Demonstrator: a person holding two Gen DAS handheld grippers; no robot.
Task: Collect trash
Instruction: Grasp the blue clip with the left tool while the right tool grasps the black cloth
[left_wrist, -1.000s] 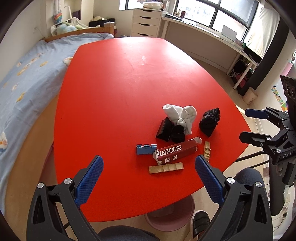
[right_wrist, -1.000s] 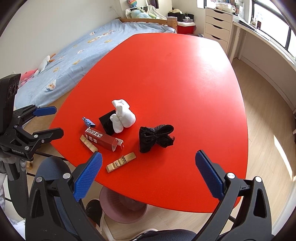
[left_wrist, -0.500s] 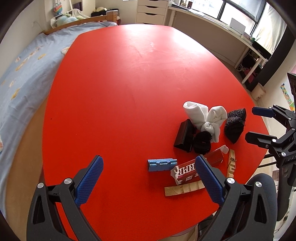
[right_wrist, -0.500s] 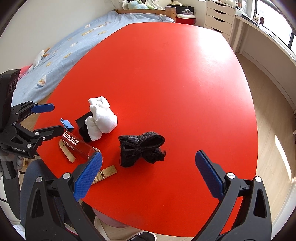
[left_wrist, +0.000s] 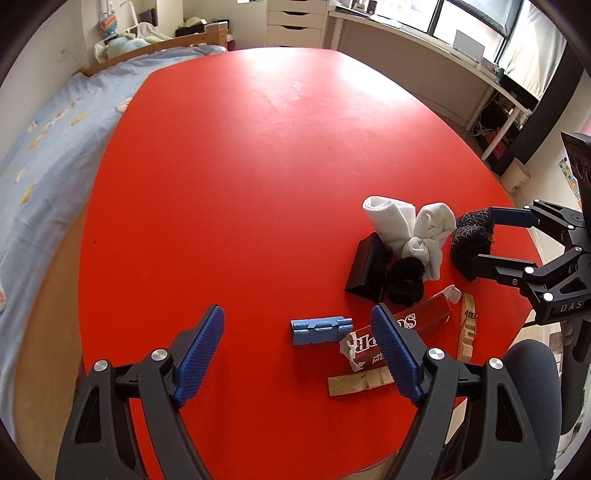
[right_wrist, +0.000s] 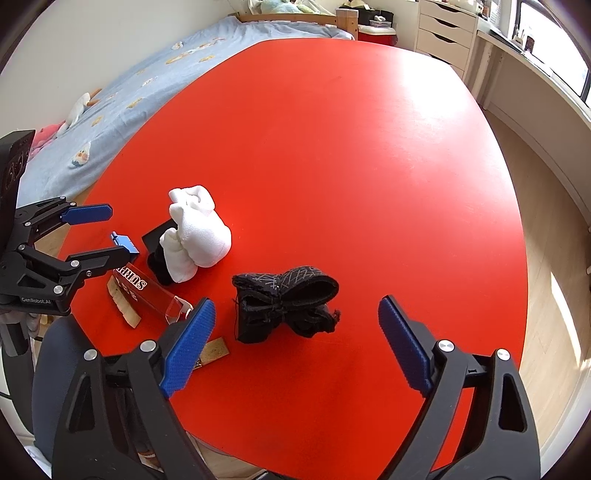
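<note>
Trash items sit clustered near the near edge of the red oval tabletop (left_wrist: 258, 166). The torn red cardboard carton with white lettering (left_wrist: 399, 328) lies flat; judged light, thin-walled and easily crushed, with a ragged open end toward the left gripper, so best pinched across its short width at mid-length rather than at the torn flap. Just beside it lies a small blue ridged plastic block (left_wrist: 320, 329), judged rigid, light and a little slick; take it across the narrow sides. Two pale wooden strips, one below the carton (left_wrist: 360, 382) and one to its right (left_wrist: 466, 325), are stiff and flat, lying low on the surface, so harder to get pads under. Further back: a knotted white cloth bundle (right_wrist: 197, 232), a knotted black patterned fabric bundle (right_wrist: 284, 304), both soft and compressible, graspable anywhere on the bulk, preferably at the knot; also a black wedge-shaped box (left_wrist: 367, 267) and a black fuzzy ball (left_wrist: 404, 280) touching the white bundle. Left gripper (left_wrist: 299, 360) is wide, jaws closing, holding nothing; the blue block and the carton's torn end appear between its pads in its own view, no contact seen. Right gripper (right_wrist: 293, 343) is wide, jaws closing, empty; the black fabric bundle lies between and ahead of its pads, untouched as far as can be seen.
</note>
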